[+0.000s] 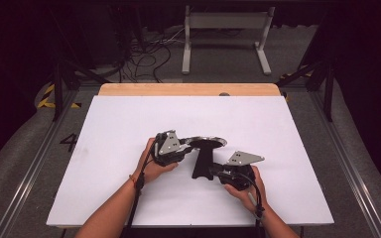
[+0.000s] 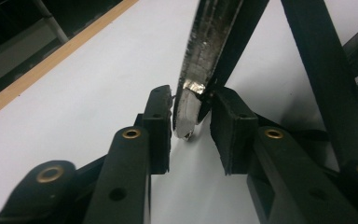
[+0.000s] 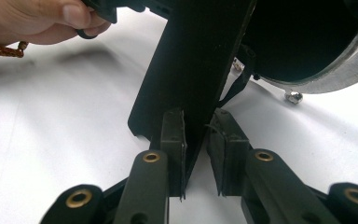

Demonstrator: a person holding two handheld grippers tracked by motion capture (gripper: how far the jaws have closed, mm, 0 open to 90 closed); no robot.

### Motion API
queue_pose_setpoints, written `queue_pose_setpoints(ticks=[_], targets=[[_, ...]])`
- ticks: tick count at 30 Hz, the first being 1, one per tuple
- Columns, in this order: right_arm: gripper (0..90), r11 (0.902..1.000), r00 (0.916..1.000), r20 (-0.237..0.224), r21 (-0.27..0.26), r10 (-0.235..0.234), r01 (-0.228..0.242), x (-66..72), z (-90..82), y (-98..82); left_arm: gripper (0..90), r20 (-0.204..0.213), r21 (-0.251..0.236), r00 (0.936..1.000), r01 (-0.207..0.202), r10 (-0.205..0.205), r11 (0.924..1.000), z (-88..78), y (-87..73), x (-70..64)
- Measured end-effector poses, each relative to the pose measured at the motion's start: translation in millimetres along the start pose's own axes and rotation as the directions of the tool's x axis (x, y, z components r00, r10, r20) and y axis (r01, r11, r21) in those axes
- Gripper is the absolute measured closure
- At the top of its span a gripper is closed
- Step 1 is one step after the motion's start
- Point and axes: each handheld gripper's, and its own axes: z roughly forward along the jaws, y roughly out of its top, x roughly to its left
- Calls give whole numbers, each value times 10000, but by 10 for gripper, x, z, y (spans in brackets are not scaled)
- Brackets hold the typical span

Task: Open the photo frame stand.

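Observation:
A round black pan with a silver metal rim [image 1: 207, 142] lies at the middle of the white board, its flat black handle [image 1: 202, 163] pointing toward me. My left gripper [image 1: 186, 148] comes in from the left. In the left gripper view my left gripper [image 2: 191, 119] has its jaws pressed on the shiny rim [image 2: 200, 56]. My right gripper [image 1: 213, 171] sits at the near end of the handle. In the right gripper view my right gripper [image 3: 196, 135] is shut on the handle [image 3: 191, 65], with the pan's rim [image 3: 335, 70] beyond it.
The white board [image 1: 129, 124] covers a wooden table whose far edge [image 1: 188, 89] shows as a tan strip. Behind the table stand a grey metal frame [image 1: 225, 29] and loose cables [image 1: 144, 54] on the floor. A hand [image 3: 32, 21] holds the other gripper.

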Motion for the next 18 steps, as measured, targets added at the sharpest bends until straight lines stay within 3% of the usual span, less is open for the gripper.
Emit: queue_pose_setpoints(ticks=[15, 18], targets=[[802, 9998, 9992, 359, 8, -179, 179, 17, -160, -20, 588, -121, -47, 9998, -127, 127, 9999, -208, 20, 41], [809, 9997, 9990, 382, -71, -237, 240, 30, -187, -14, 563, -145, -39, 9999, 10, -10, 10000, -266, 19, 47]])
